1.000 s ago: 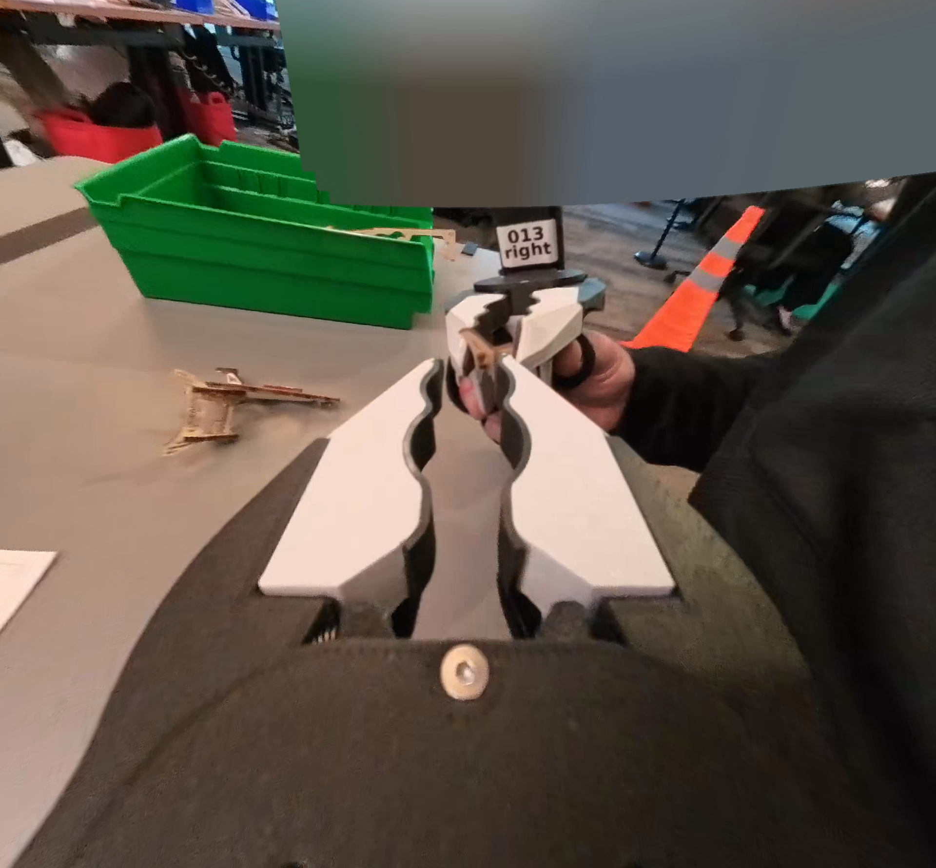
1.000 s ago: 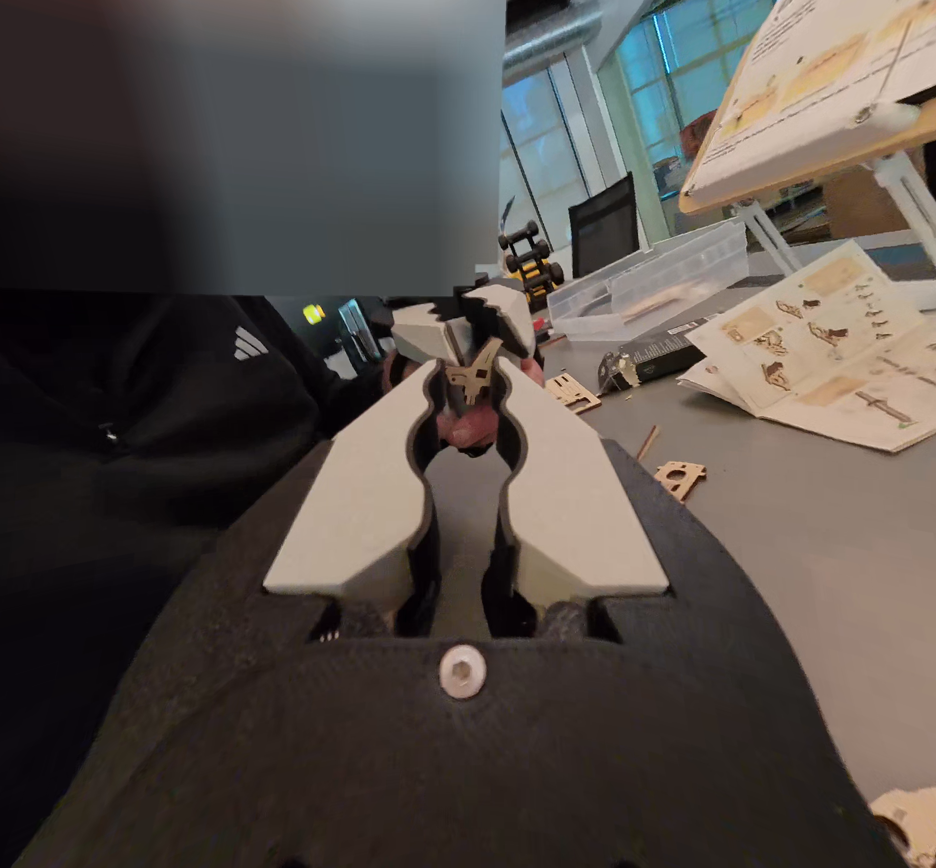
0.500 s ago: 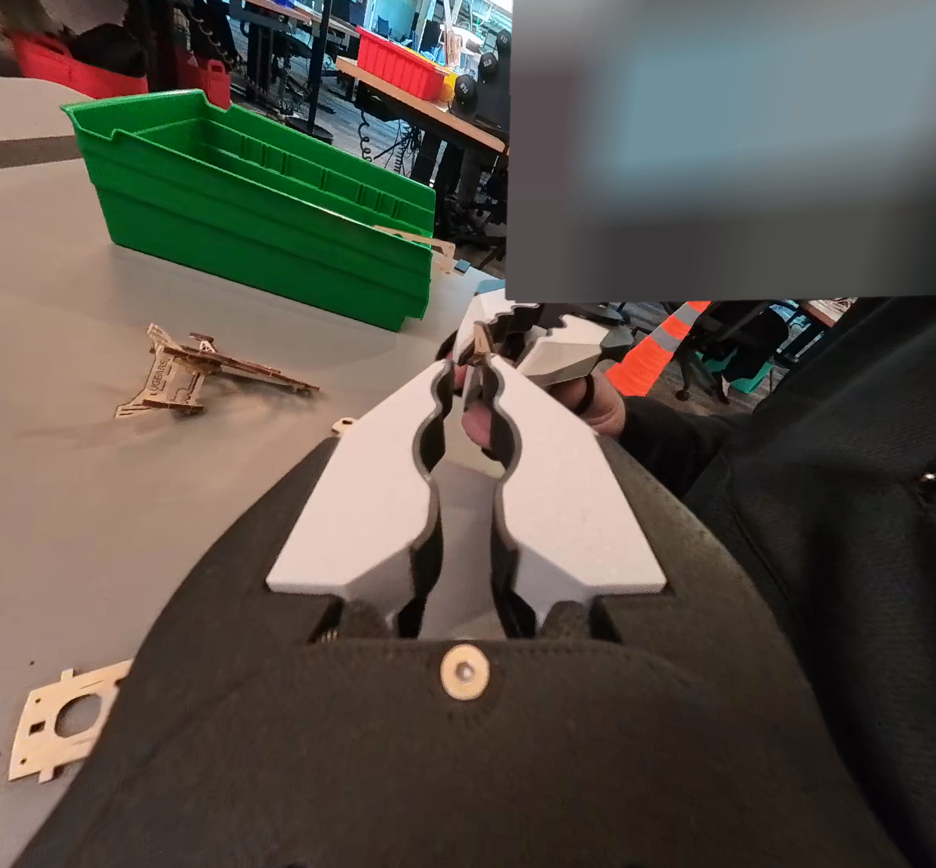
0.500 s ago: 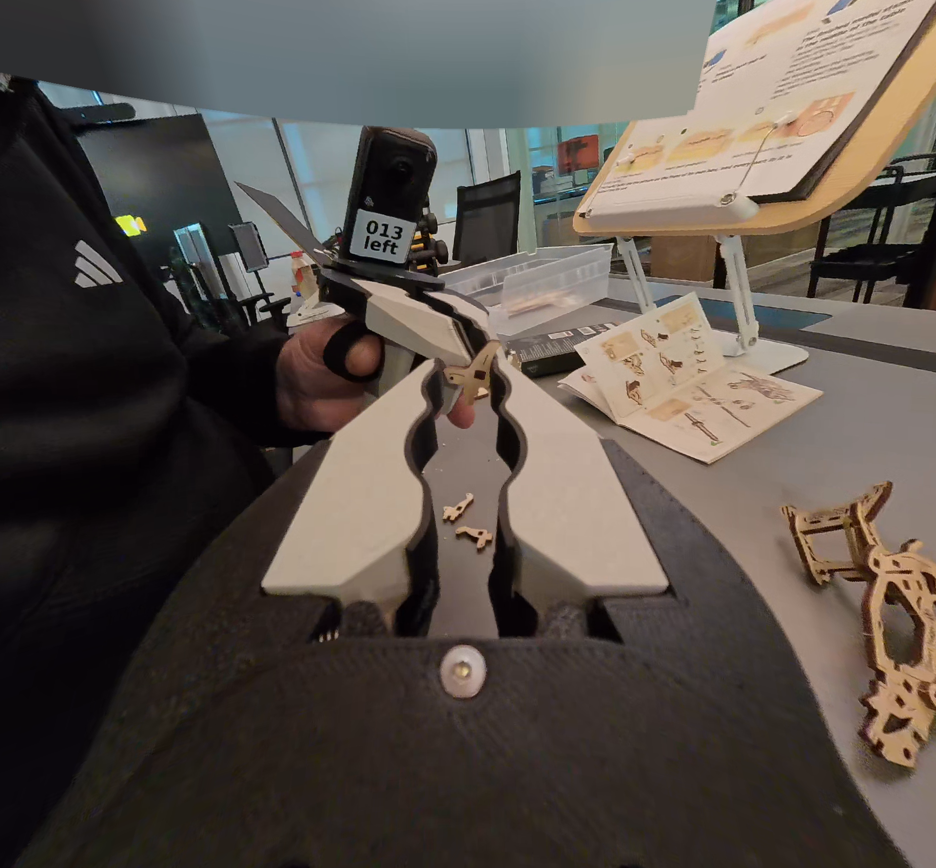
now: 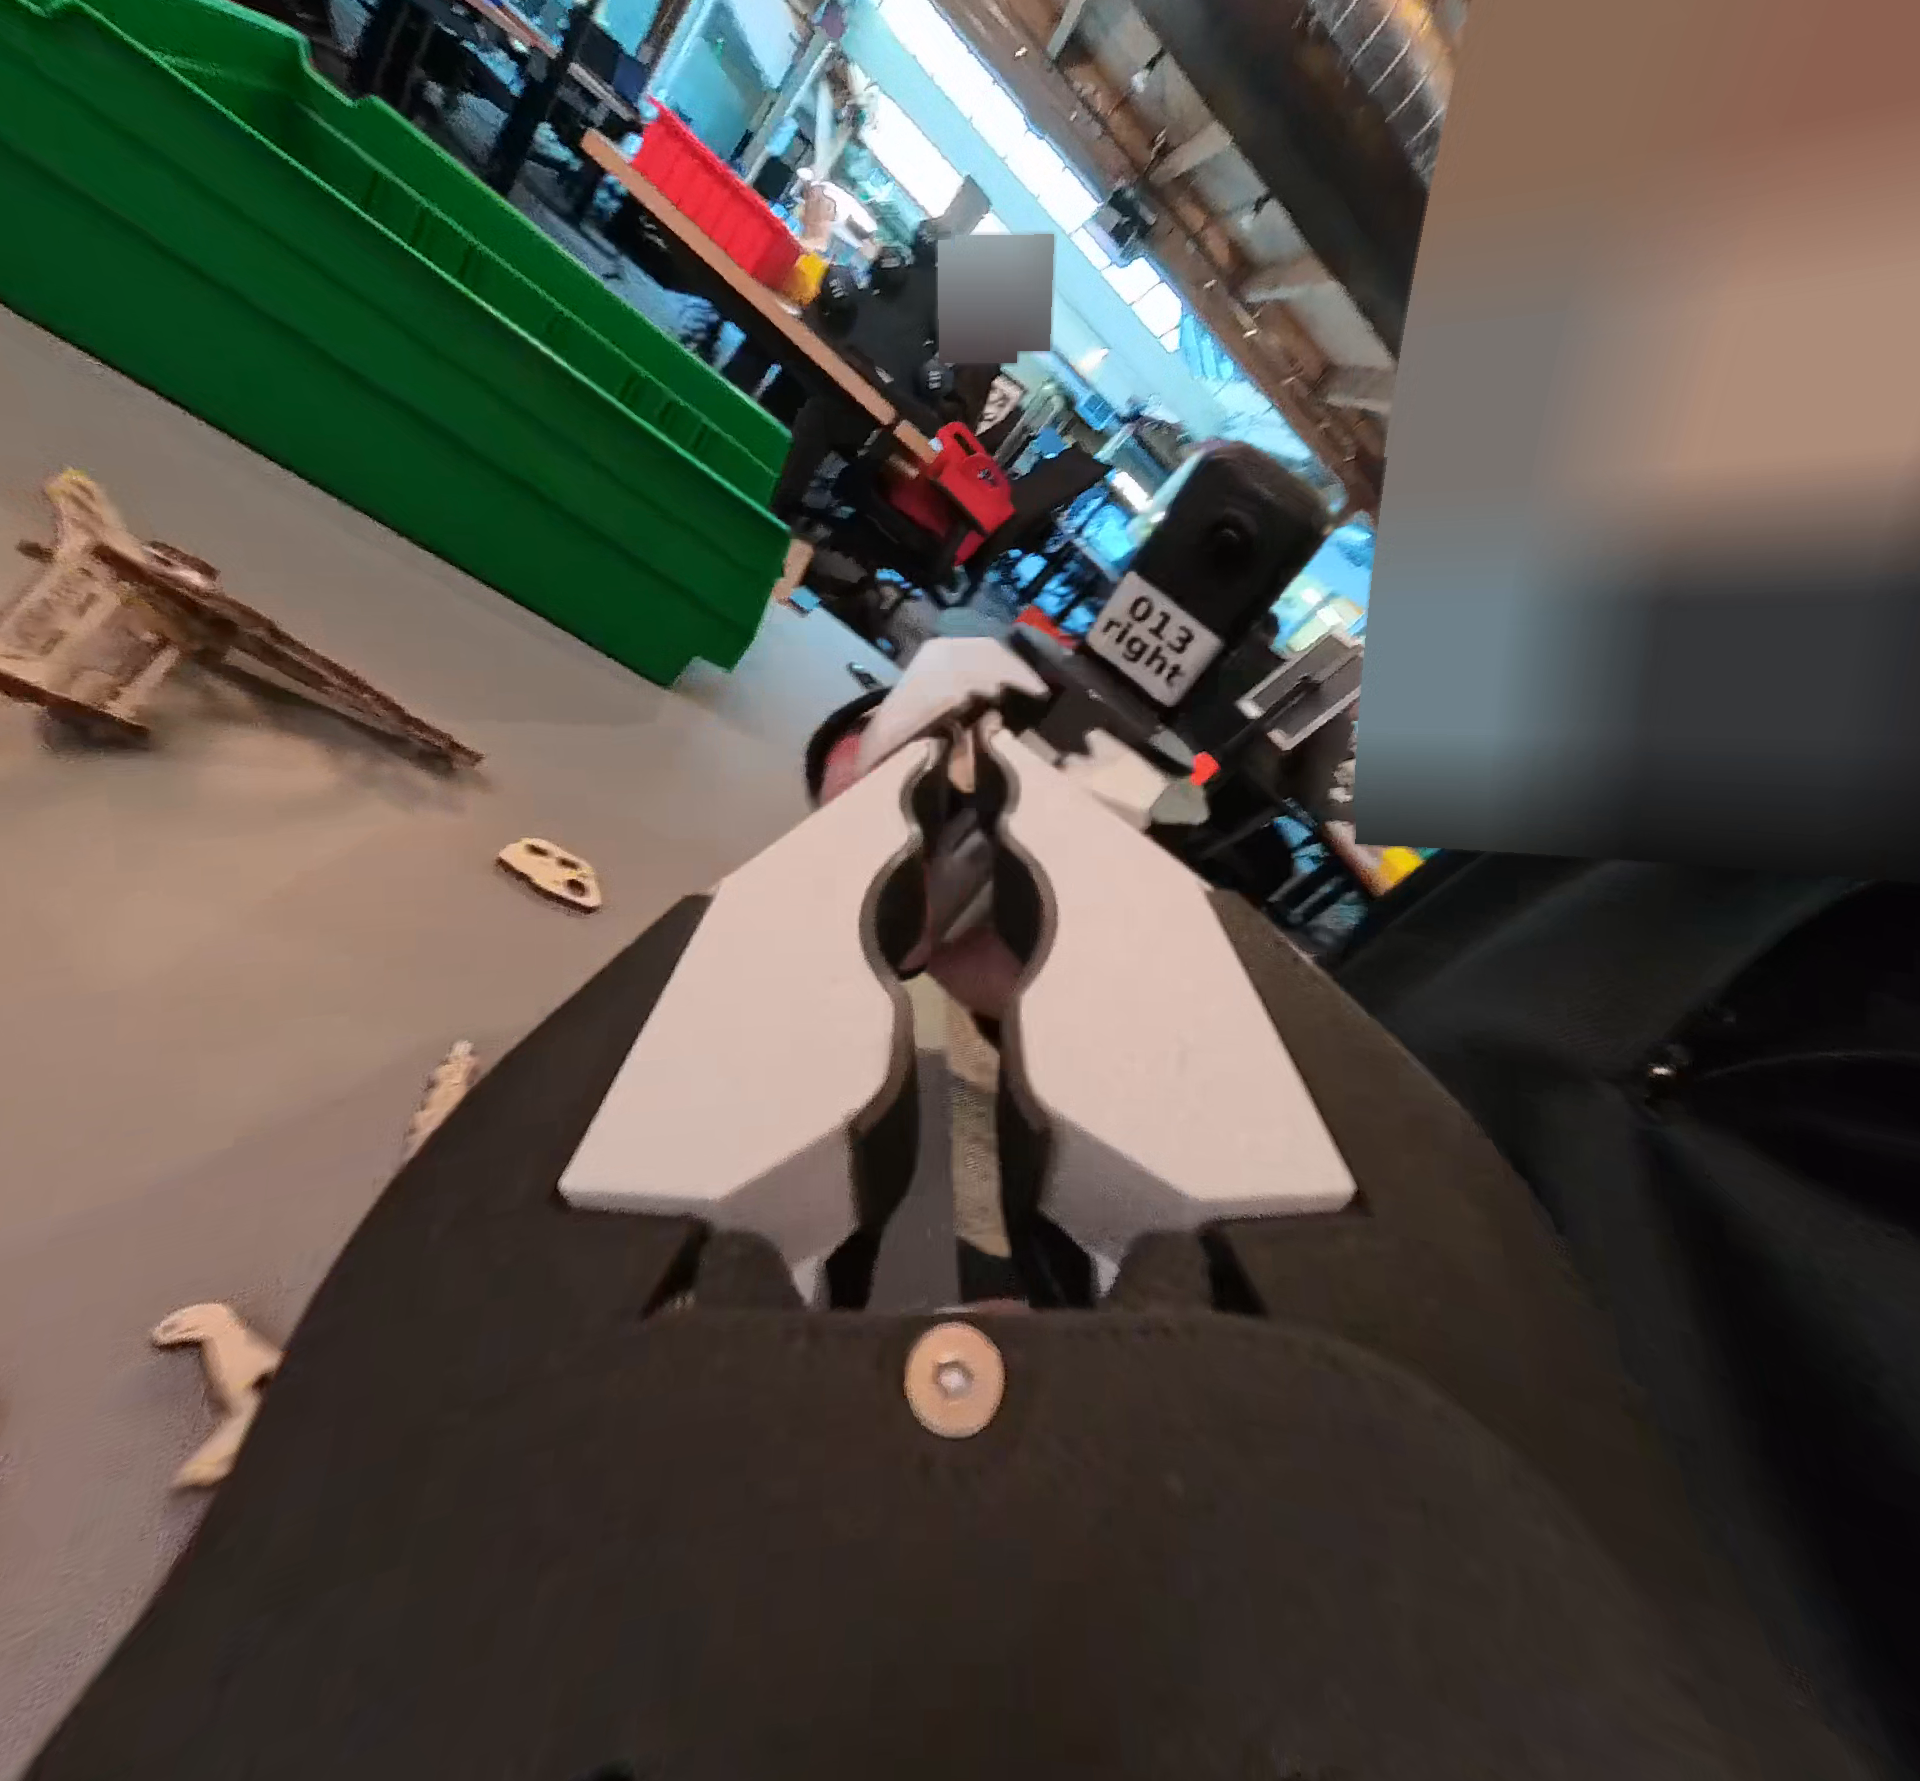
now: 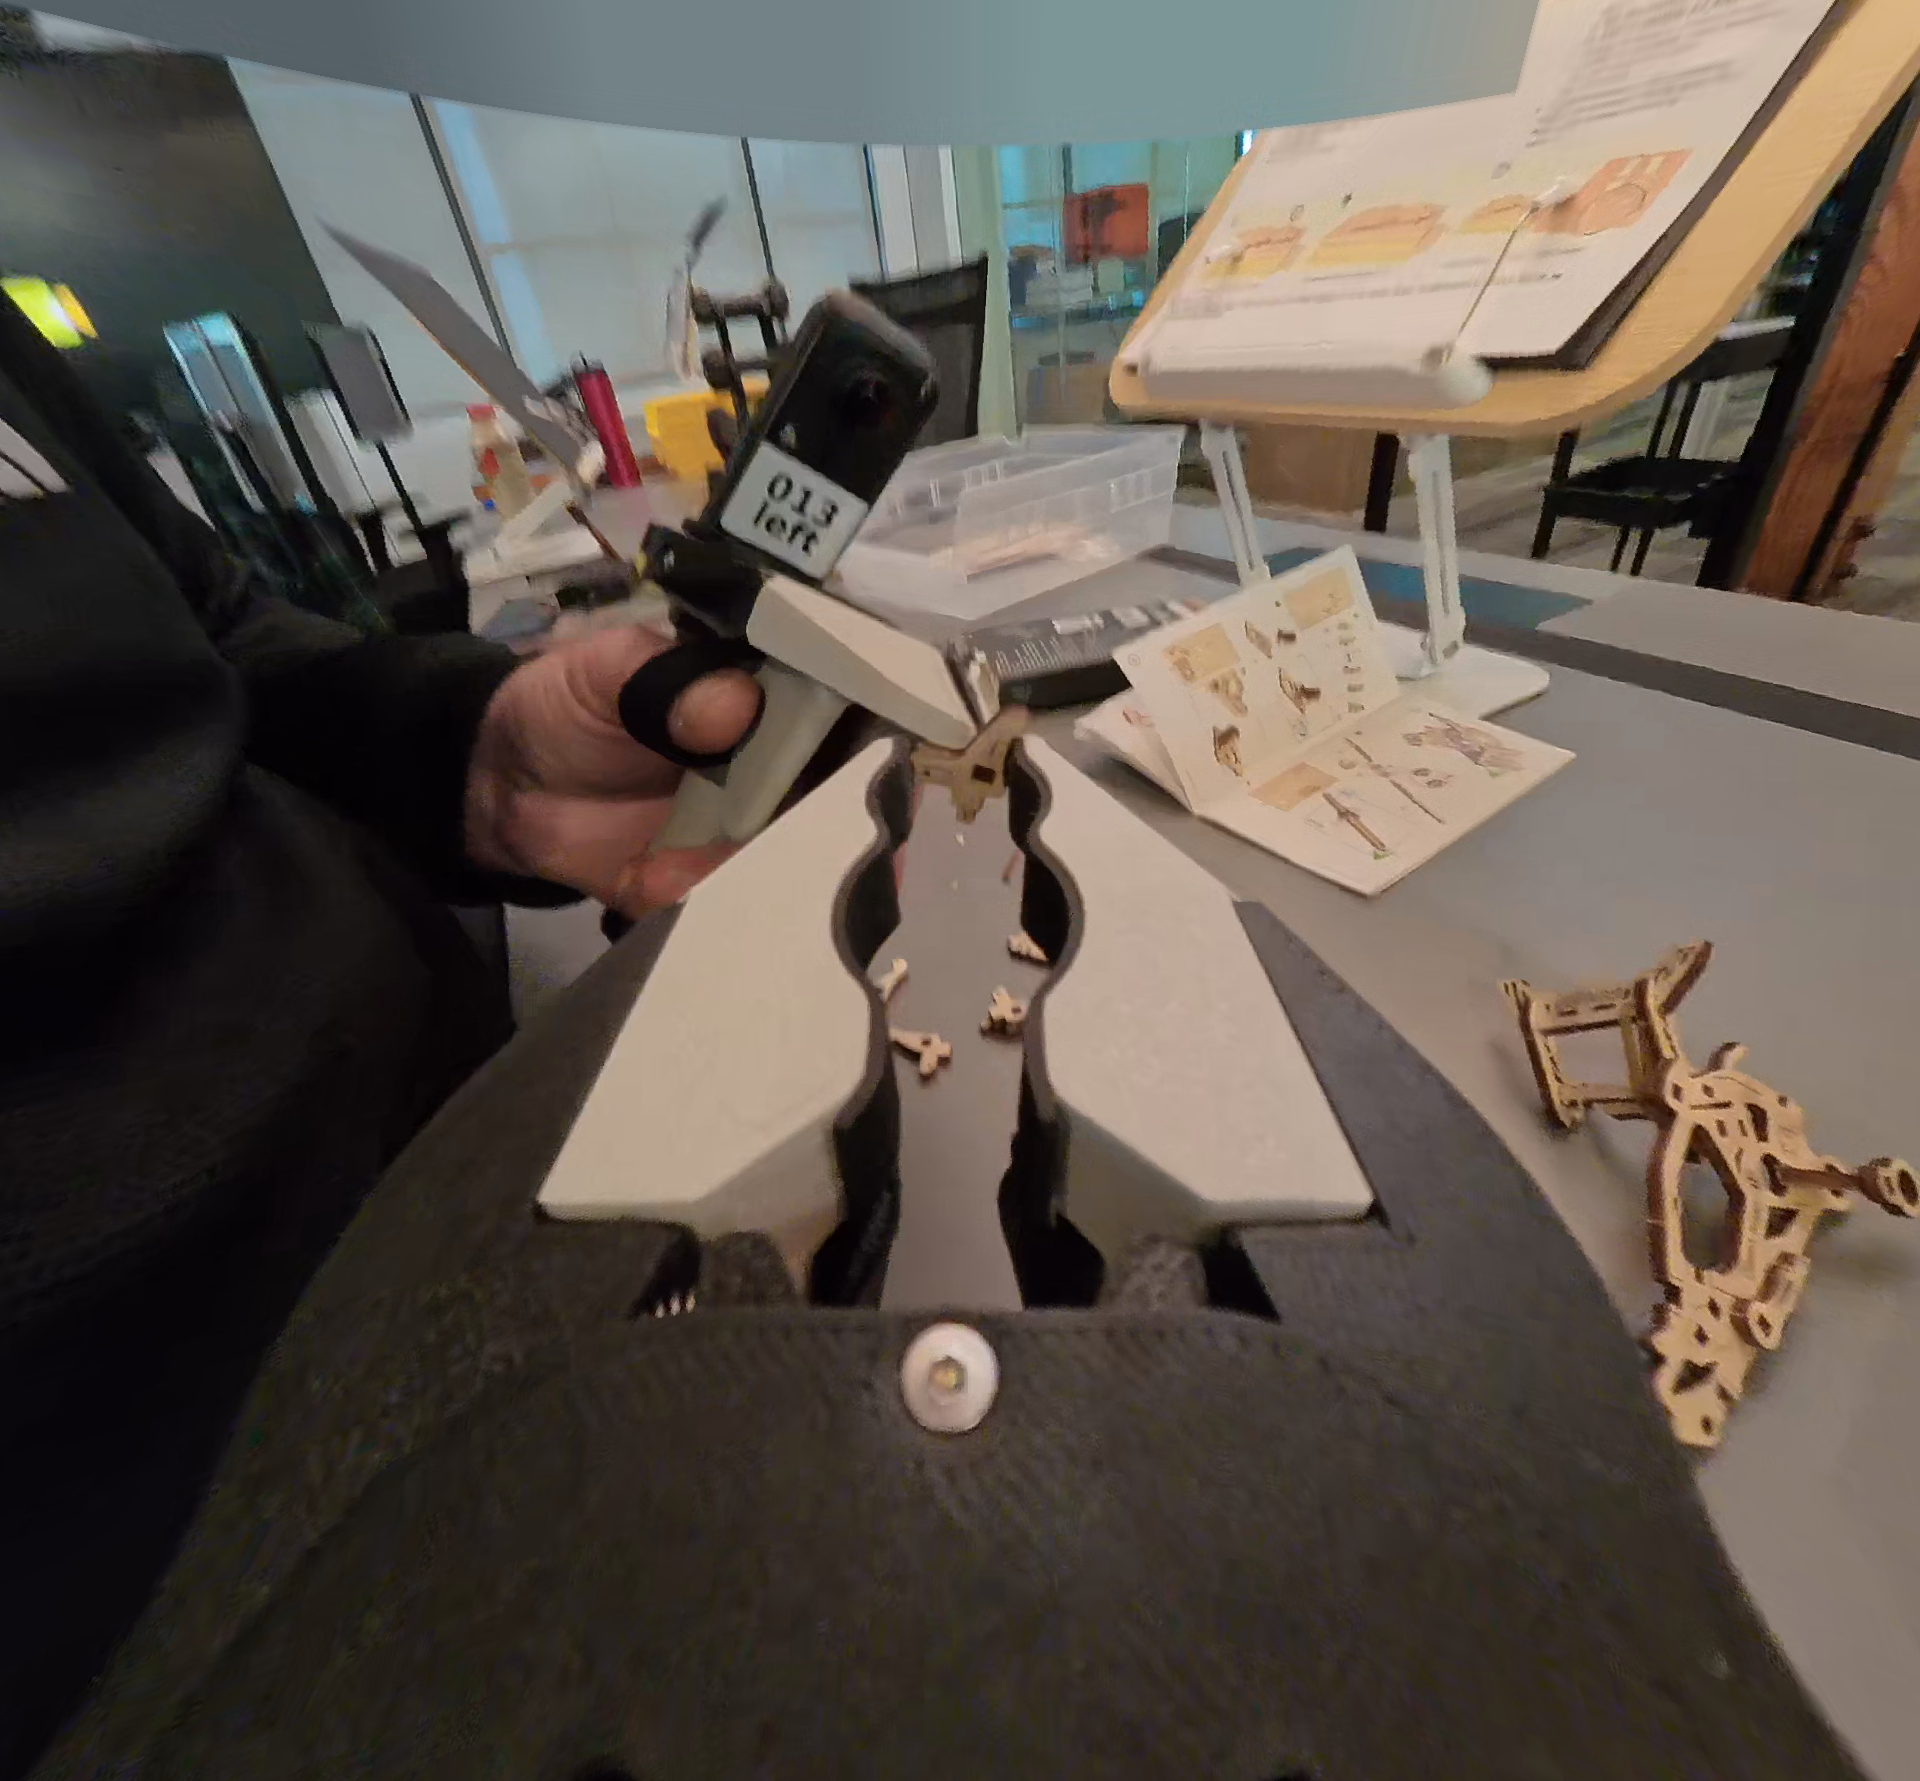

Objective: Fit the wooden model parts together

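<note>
A small flat wooden part (image 6: 961,770) sits between the tips of both grippers, above the grey table (image 6: 1714,796). My right gripper (image 6: 958,760) is shut on its lower part. My left gripper (image 5: 961,760) is shut on the same part, seen edge-on (image 5: 968,744). In the right wrist view the left gripper (image 6: 961,692) comes in from the left and pinches the part's top. In the left wrist view the right gripper (image 5: 977,729) faces mine tip to tip. A partly built wooden model (image 6: 1704,1170) lies on the table to the right.
Another wooden assembly (image 5: 114,619) lies left, before a green bin (image 5: 416,360). Loose small parts (image 6: 920,1045) (image 5: 551,874) lie on the table. An open instruction booklet (image 6: 1320,723), a book stand (image 6: 1455,277) and a clear plastic box (image 6: 1039,505) stand behind. Only a small space, under 4 cm, lies between the two pairs of fingers. The partly built wooden model (image 6: 1704,1170) is about equally far from each gripper, around 20 cm.
My left gripper's jaws have closed on the wooden part that my right gripper holds. Both grippers have tilted and swung, with the part between them.
</note>
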Available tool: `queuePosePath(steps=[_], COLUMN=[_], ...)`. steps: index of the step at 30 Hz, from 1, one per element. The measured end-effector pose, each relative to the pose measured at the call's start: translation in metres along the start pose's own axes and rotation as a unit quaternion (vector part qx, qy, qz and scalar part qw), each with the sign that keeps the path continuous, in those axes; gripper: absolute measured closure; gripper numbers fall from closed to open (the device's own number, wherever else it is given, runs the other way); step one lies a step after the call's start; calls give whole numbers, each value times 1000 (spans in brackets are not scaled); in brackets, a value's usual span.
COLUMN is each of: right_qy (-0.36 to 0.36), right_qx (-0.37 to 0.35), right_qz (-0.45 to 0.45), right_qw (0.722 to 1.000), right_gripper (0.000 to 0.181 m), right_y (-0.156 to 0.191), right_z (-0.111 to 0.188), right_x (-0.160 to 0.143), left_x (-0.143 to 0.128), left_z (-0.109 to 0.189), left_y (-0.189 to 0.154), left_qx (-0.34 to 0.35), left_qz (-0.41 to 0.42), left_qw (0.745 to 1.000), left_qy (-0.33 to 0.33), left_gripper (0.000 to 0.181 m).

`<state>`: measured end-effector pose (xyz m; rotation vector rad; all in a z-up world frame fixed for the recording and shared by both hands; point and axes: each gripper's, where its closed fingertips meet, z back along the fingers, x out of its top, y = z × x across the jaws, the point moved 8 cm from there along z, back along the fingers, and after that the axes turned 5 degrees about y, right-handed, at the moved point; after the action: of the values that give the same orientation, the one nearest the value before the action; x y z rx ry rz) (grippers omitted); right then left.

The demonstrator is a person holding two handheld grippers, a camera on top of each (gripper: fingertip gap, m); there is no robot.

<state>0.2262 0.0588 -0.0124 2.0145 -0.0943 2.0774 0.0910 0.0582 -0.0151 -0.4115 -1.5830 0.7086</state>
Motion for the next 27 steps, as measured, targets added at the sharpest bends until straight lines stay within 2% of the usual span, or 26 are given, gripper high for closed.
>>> queuePosePath(steps=[2,6,8,9,11,13,16,20,23,27], right_qy=[44,50,65,77,97,130,193,246,292,329], right_qx=[-4,2,-6,-2,1,7,2,-5,-22,-17], right_qz=[10,-11,-8,-3,-4,-13,-12,8,25,16], right_qw=[999,999,998,997,995,991,981,969,956,944], right_gripper=[165,169,173,180,175,165,157,158,159,158], right_y=[1,-2,-6,-6,-8,-11,-15,-14,-16,-17], right_z=[-9,-13,-14,-15,-15,-10,1,-5,-22,-50], right_x=[-5,-6,-8,-12,-16,-21,-31,-41,-50,-61], left_x=[-3,-4,-3,-1,-2,-2,-4,-24,-35,-37], left_z=[-3,5,13,18,25,36,46,49,47,53], left_y=[-1,6,14,18,21,21,23,35,40,47], left_qx=[-36,-12,31,51,66,109,157,246,270,274], left_qz=[24,20,-5,-19,-25,-64,-119,-229,-259,-257], left_qw=[999,999,999,998,997,991,972,899,873,872], left_qy=[-14,-26,-16,-7,24,47,128,281,311,315], left_gripper=[175,173,174,174,171,170,166,163,160,157])
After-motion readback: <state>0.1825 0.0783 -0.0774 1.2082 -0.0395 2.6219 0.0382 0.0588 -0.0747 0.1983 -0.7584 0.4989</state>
